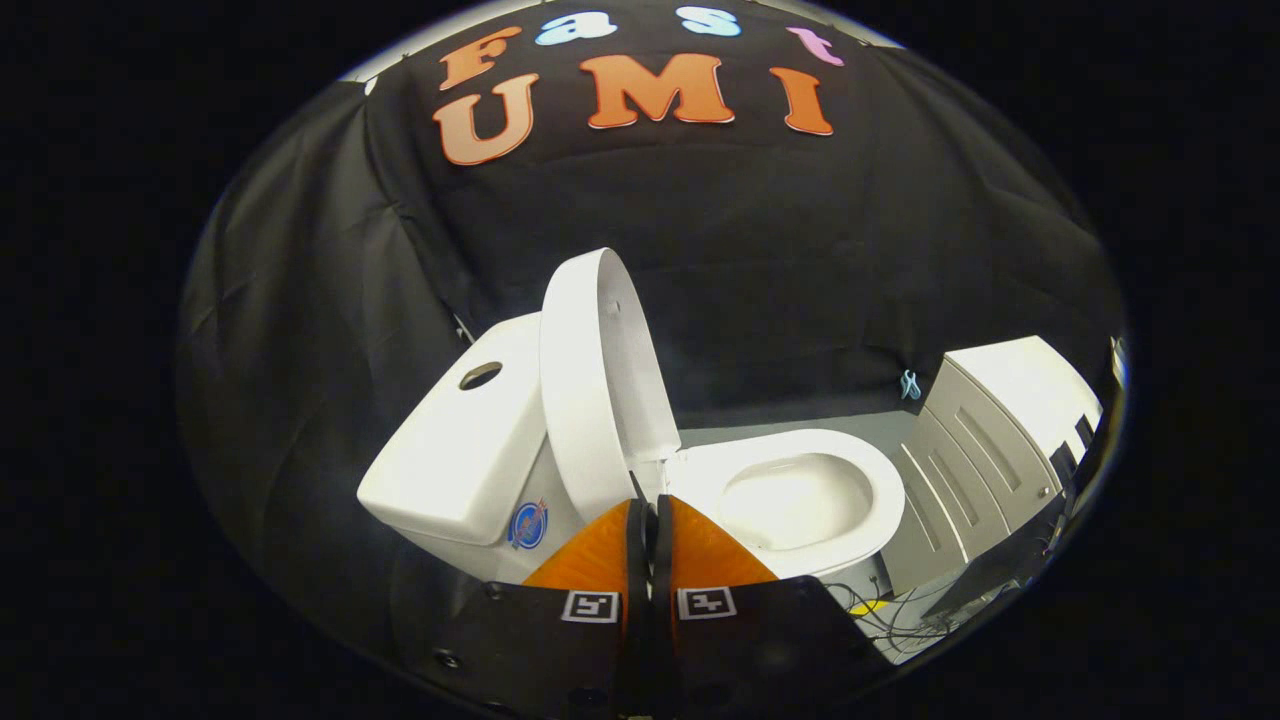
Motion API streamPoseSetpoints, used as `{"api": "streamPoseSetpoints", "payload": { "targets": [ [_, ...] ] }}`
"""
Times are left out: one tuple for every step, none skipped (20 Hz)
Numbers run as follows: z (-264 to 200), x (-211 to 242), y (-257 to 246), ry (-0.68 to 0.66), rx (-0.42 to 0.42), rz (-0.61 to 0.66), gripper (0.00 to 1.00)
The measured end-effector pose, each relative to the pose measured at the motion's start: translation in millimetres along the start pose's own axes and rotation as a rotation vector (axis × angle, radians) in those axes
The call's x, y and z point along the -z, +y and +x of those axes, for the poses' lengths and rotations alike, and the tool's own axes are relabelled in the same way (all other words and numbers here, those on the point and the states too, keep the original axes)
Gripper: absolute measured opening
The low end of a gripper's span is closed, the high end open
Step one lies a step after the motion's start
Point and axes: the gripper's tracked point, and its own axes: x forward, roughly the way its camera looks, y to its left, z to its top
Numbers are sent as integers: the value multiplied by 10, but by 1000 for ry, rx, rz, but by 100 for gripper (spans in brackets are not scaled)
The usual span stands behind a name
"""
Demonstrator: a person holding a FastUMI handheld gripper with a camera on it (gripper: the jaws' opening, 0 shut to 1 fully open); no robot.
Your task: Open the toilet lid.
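Note:
The white toilet lid (590, 380) stands raised, nearly upright, leaning back toward the tank (450, 450). Beside it the seat (880, 470) lies flat and the bowl (795, 500) is uncovered. My gripper (648, 508) is shut, its two orange fingers (600, 555) pressed together with only a thin dark line between them. The fingertips sit right at the lid's lower edge, near the hinge. I see nothing held between them, though whether they touch the lid is unclear.
A white cabinet (990, 430) with panelled doors stands close beyond the toilet's front rim. Loose cables (880, 610) lie on the grey floor (800, 428) under the bowl. The tank top has a round button hole (480, 375).

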Motion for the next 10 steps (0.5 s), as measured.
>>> {"api": "streamPoseSetpoints", "payload": {
  "targets": [
    [-5, 26, 58, 2, -4, -16, 8],
    [-2, 39, 113, 3, -8, -29, 8],
    [-5, 67, 178, 5, -14, -41, 8],
    [-3, 91, 230, 4, -20, -54, 8],
    [1, 103, 279, 1, -19, -69, 8],
    [-13, 103, 313, -3, -15, -84, 8],
    [-11, 106, 315, -5, -15, -95, 8],
    [-16, 107, 327, -8, -16, -101, 8],
    [-8, 109, 343, -15, -20, -106, 8],
    [-9, 117, 341, -19, -20, -112, 8]
  ]
}}
